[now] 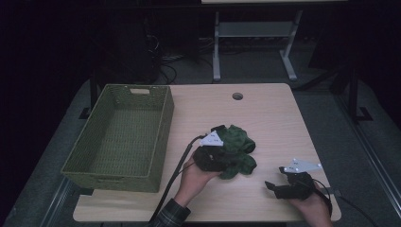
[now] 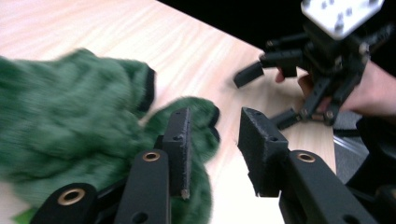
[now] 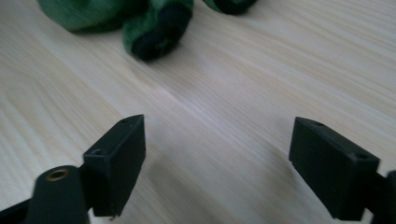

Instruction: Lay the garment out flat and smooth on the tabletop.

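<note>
The green cloth (image 1: pixel 238 150) lies bunched in a heap near the middle of the surface (image 1: pixel 265 118), to the right of the basket (image 1: pixel 120 135) and apart from it; in the high view it looks like a dark green lump with lobes sticking out; the left tool view shows what that one does not, a fuzzy, knitted-looking pile with black edging along its folds (image 2: pixel 70 126); the right tool view catches the near lobes at its top edge, green rolls with black ends (image 3: pixel 156 30), resting on bare wood.

The left tool (image 1: pixel 213 153) sits against the left side of the cloth, held in the person's left hand (image 1: pixel 194 177); in its own view (image 2: pixel 212 149) the jaws stand apart, one jaw pressed against the cloth's edge, the other over bare wood, nothing clamped between them; that view also shows the right tool (image 2: pixel 266 95) farther off across the wood.

The right tool (image 1: pixel 279 188) rests low near the front right corner, well apart from the cloth; its own view (image 3: pixel 217 168) shows the jaws wide apart with bare wood grain between them.

The basket is woven, olive green, with a cut handle slot at its far end; the surface has a round hole (image 1: pixel 237 96) near its far edge; no writing can be read anywhere.
</note>
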{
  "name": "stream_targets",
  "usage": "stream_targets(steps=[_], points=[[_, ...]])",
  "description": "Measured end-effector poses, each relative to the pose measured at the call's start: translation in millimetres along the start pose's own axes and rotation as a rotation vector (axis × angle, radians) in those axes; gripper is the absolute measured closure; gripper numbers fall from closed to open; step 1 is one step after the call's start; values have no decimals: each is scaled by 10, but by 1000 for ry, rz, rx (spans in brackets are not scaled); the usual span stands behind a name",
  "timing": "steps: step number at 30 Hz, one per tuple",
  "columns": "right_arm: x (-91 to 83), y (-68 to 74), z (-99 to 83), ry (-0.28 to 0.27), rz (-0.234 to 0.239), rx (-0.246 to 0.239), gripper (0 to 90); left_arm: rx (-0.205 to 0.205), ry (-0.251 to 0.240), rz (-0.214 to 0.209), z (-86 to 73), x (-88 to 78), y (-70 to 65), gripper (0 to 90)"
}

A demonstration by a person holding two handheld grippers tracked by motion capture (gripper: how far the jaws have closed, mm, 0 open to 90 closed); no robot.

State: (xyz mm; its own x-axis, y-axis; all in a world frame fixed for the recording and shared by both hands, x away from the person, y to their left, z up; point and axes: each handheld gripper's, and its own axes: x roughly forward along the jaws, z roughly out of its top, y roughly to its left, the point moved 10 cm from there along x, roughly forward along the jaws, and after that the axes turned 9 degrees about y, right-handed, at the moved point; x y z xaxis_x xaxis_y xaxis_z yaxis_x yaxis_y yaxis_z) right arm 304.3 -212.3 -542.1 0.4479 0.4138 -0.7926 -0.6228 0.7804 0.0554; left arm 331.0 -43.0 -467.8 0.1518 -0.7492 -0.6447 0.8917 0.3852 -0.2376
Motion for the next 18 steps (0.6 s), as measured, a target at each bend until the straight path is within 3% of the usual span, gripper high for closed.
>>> stream_targets(steps=[9,14,18], points=[[10,137,180,-41,44,-32,300,7,42,18,-165,228,-113,635],[59,200,322,-65,91,-28,359,12,89,102,-284,374,11,559],[156,250,392,-50,110,-31,371,17,103,123,-332,435,94,543]])
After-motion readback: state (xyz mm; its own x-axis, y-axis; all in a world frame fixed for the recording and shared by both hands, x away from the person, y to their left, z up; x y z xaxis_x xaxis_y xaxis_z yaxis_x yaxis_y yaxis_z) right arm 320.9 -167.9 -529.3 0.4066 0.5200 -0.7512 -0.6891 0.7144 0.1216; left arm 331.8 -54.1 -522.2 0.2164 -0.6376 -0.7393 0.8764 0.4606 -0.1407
